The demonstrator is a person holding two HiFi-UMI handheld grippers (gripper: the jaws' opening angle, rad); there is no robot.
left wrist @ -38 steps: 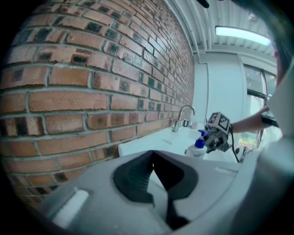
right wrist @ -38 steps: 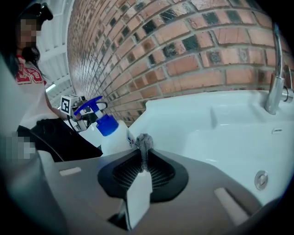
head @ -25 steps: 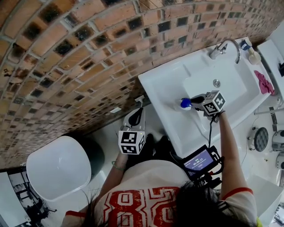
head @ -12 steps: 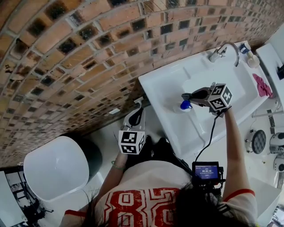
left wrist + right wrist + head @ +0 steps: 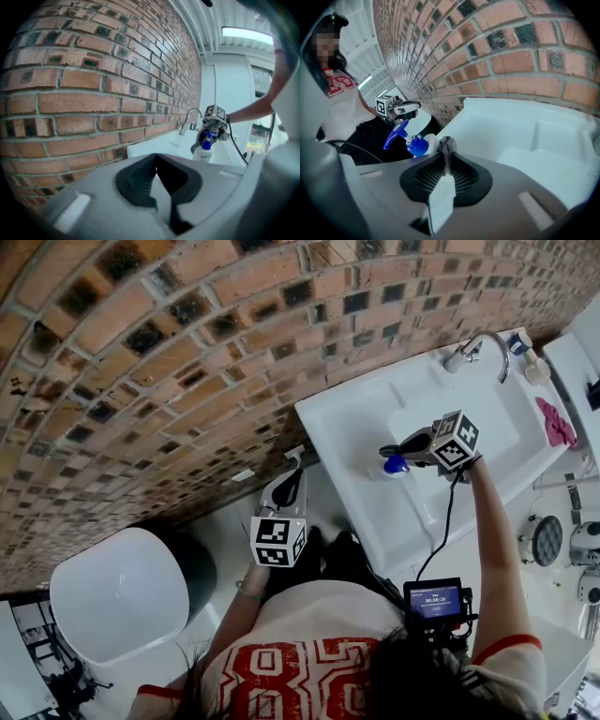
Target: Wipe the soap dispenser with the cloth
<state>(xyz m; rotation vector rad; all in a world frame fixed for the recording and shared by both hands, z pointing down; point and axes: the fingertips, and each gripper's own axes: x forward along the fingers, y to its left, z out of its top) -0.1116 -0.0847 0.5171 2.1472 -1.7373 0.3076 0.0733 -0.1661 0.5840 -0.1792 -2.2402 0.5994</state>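
Here, cloth [image 5: 447,146] in right claw [image 5: 445,164] beside soap dispenser [image 5: 415,145].

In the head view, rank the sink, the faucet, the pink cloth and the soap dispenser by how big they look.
1. Sink.
2. Faucet and pink cloth, about alike.
3. Soap dispenser, only partly visible.

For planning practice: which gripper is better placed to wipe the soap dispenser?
Right. The right gripper pinches the cloth beside the soap dispenser; the left gripper is shut, empty, away from it.
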